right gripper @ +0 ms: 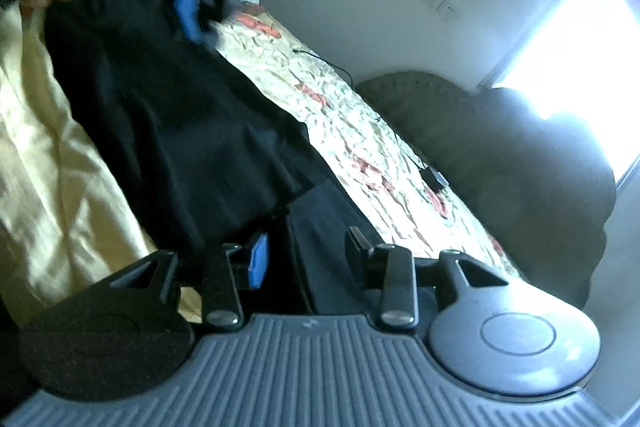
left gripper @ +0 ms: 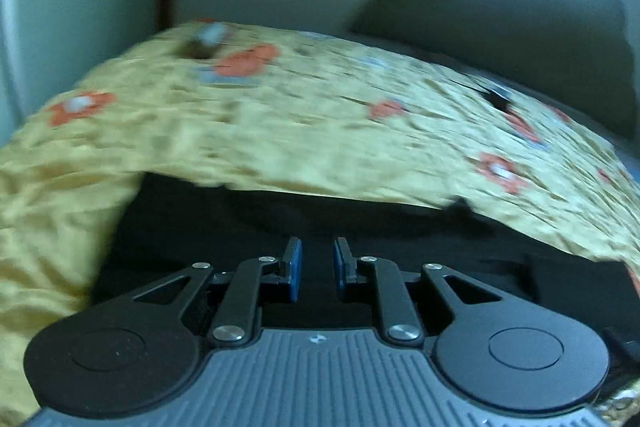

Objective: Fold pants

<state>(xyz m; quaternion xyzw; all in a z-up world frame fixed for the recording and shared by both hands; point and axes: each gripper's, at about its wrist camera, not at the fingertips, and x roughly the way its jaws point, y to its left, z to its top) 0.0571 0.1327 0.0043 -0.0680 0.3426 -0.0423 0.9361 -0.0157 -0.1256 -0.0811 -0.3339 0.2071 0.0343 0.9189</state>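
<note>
No readable writing is seen. Black pants (right gripper: 192,131) are clamped by the left gripper (right gripper: 192,7); the right gripper (right gripper: 308,259) is parted, cloth between.

Left claw (left gripper: 317,269) narrow, right claw (right gripper: 308,259) parted

**Gripper hardware as seen from the wrists**

Each handheld gripper is built from black linkage arms fastened with silver screws, blue pads (left gripper: 295,269) on the fingers, round black hubs and a grey ribbed plastic housing (right gripper: 320,367). No sleeve can be made out.
</note>
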